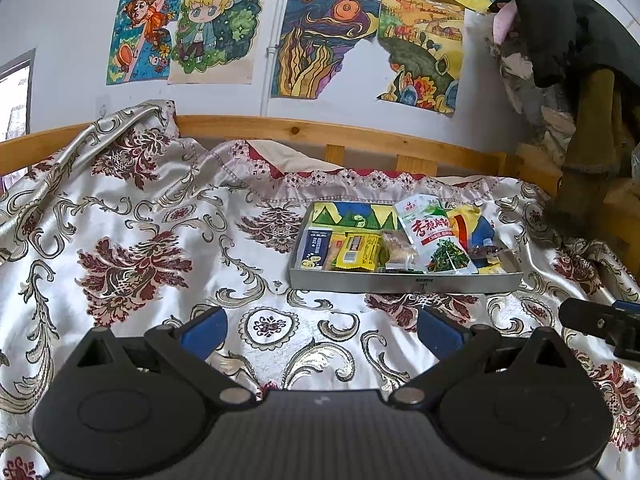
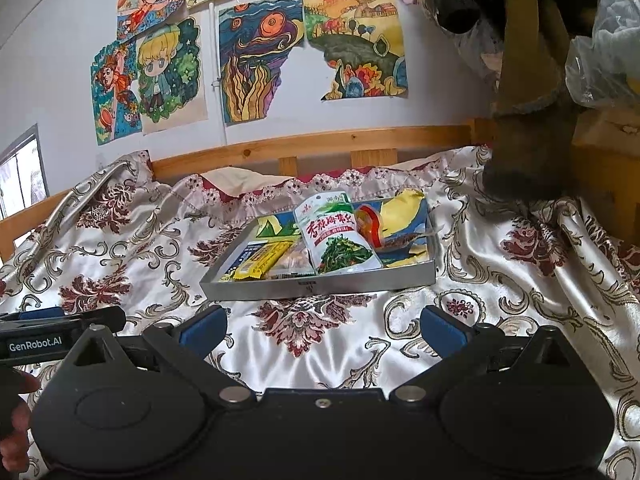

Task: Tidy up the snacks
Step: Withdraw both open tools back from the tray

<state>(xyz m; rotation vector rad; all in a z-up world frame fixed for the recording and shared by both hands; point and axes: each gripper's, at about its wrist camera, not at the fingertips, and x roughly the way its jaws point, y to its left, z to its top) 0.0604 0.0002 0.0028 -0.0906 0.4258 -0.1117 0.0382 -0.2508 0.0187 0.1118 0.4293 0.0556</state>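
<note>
Snacks (image 1: 400, 240) already lay packed in the metal tray (image 2: 320, 285) on the bed, both tools, left (image 1: 320, 334) and right (image 2: 322, 330), spread empty short of it, the stage unclear.

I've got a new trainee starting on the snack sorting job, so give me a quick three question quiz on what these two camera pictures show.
1. True or false: both sets of tongs are shut on a snack packet.
2. Where are the snack packets now? A) scattered over the bedspread B) in the metal tray C) on the wooden bed rail
3. What picture is on the tall white packet in the tray?

Key:
1. False. The left tongs and the right tongs are open and hold nothing.
2. B. They lie in the metal tray on the bedspread.
3. Green vegetables, on the white packet.
</note>
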